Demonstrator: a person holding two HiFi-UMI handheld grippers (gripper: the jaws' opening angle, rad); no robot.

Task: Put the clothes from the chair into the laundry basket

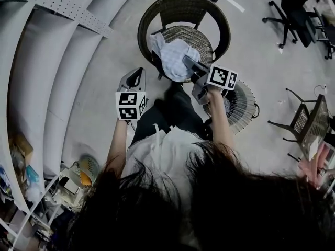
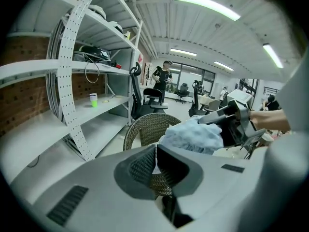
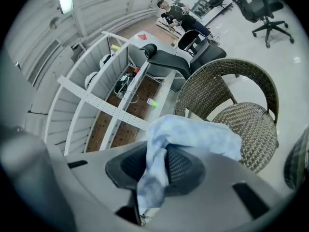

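A light blue checked garment hangs bunched over the seat of the brown wicker chair. My right gripper is shut on it. In the right gripper view the cloth runs down between the pads of that gripper, with the chair behind. My left gripper hovers left of the chair, apart from the garment, its jaws together and empty. Seen from the left gripper, the garment and right gripper are ahead to the right. The white ribbed laundry basket stands under my right arm.
Long white shelving runs along the left, with small items on its boards. Black office chairs stand at the far right and a low wire rack is nearer right. A person stands far back in the room.
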